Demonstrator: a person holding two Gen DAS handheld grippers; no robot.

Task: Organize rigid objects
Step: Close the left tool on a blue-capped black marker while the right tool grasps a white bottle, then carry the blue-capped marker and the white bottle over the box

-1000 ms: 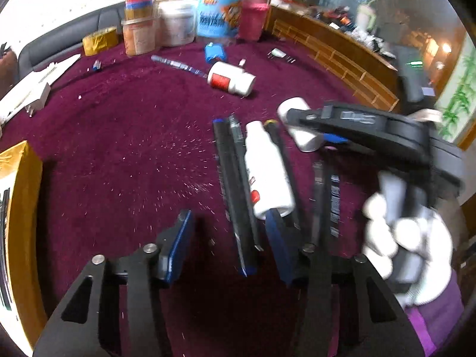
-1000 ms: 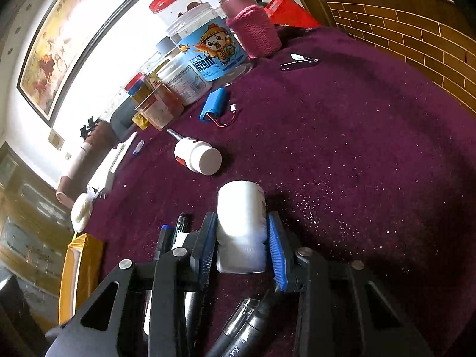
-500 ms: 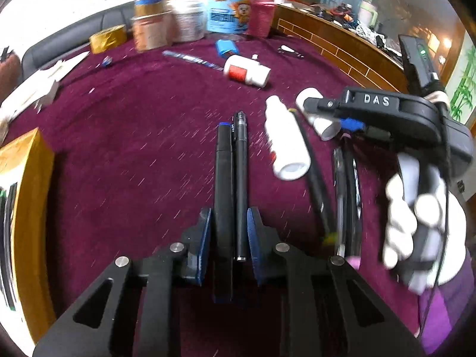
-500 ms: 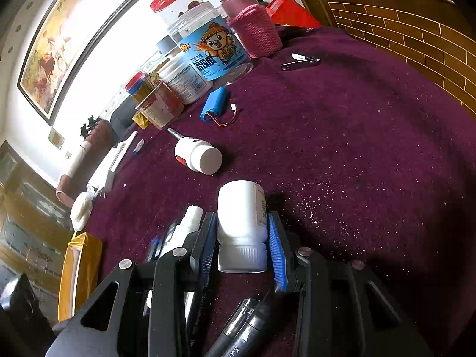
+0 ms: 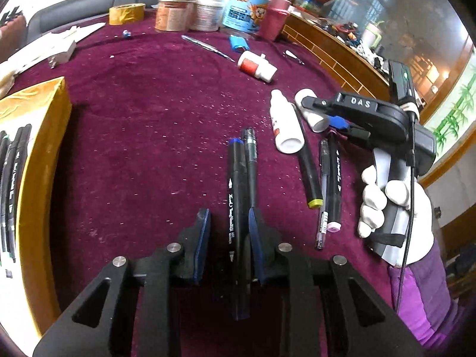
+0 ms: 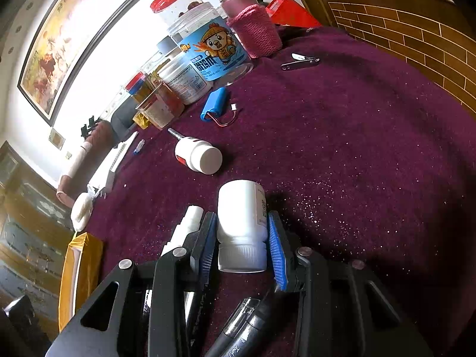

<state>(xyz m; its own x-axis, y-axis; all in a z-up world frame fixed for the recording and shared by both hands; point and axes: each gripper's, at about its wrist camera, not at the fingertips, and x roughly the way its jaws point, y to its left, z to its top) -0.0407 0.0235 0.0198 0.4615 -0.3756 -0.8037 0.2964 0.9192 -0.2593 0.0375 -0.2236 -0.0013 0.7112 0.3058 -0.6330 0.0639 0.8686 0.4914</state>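
Observation:
On the maroon tablecloth my left gripper (image 5: 227, 220) stands open around a black marker with a blue tip (image 5: 236, 196) and a black pen (image 5: 251, 163), which lie side by side between its jaws. My right gripper (image 6: 242, 232) is shut on a white pill bottle (image 6: 241, 223) lying on the cloth; it also shows in the left wrist view (image 5: 311, 113). A slim white bottle (image 5: 285, 128) lies beside it, with more markers and pens (image 5: 325, 184). Another white bottle with a red label (image 5: 257, 65) lies farther back.
A gold box holding markers (image 5: 32, 154) stands at the left. Jars, tubs and a pink-sleeved flask (image 6: 253, 26) line the far edge. A blue battery pack (image 6: 215, 104), a nail clipper (image 6: 300, 61) and a metal tool (image 5: 208, 47) lie on the cloth.
My left gripper shifted left from the white bottle, closed around the two black pens, and has now opened slightly. The right gripper stays clamped on the white bottle.

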